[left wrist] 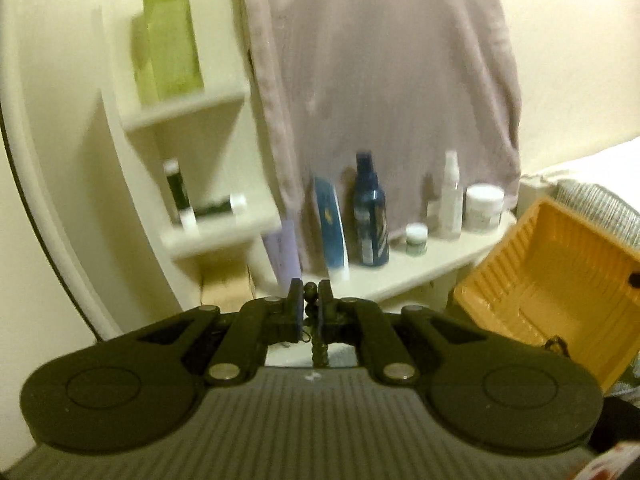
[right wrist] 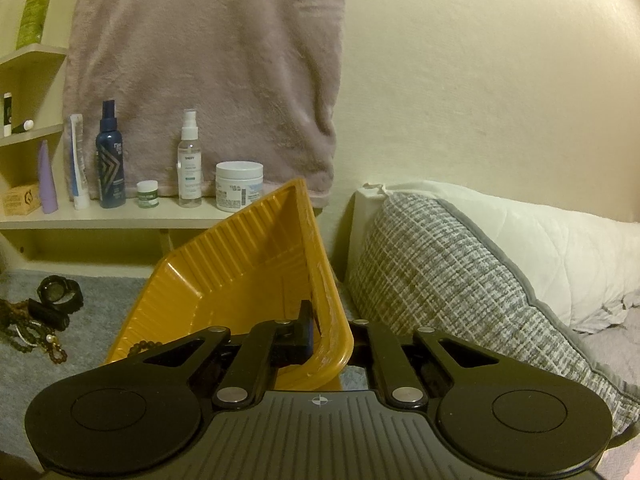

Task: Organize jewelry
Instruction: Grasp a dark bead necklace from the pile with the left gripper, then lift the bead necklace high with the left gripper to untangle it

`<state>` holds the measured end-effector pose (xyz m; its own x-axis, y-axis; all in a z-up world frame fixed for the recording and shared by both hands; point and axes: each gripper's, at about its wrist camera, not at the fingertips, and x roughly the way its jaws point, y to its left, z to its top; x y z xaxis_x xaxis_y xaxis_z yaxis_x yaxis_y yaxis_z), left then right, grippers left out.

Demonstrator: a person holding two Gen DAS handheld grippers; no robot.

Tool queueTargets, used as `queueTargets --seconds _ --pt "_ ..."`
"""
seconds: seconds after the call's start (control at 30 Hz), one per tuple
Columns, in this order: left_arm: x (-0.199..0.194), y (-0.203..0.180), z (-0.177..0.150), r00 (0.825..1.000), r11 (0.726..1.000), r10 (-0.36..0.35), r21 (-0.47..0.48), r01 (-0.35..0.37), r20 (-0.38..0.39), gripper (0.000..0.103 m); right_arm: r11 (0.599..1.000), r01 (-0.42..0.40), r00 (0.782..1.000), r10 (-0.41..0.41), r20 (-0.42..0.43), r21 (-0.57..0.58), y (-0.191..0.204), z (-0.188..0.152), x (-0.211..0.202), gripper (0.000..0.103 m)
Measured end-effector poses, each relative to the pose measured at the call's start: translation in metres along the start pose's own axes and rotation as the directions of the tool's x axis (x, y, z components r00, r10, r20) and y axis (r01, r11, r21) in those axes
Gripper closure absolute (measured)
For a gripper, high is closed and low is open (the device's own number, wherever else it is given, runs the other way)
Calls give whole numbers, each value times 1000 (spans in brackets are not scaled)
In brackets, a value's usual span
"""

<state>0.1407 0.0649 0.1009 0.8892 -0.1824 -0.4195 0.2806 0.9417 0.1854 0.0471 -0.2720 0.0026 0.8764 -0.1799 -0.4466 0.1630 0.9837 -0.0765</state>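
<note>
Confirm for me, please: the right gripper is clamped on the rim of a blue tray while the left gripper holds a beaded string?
Not quite: the tray is yellow, not blue, as the right wrist view shows. The right gripper does clamp its rim, and the left gripper holds a beaded string.

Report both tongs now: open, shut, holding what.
Left tongs: shut on a dark beaded strand.
Right tongs: shut on the yellow tray's rim.

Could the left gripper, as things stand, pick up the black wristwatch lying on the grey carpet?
Probably not yet: the left gripper is already shut on a dark beaded strand, so it lacks free jaws for the black wristwatch lying uncovered on the grey carpet.
</note>
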Motion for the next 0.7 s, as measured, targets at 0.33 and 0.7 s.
queueTargets --seconds 0.33,0.7 --pt "-31 5 57 994 999 -27 50 21 110 97 1000 -1 1000 1 0 -7 0 1 1 97" --pt "-56 -2 116 973 994 -63 100 41 222 97 1000 0 1000 0 1 -8 0 1 2 97"
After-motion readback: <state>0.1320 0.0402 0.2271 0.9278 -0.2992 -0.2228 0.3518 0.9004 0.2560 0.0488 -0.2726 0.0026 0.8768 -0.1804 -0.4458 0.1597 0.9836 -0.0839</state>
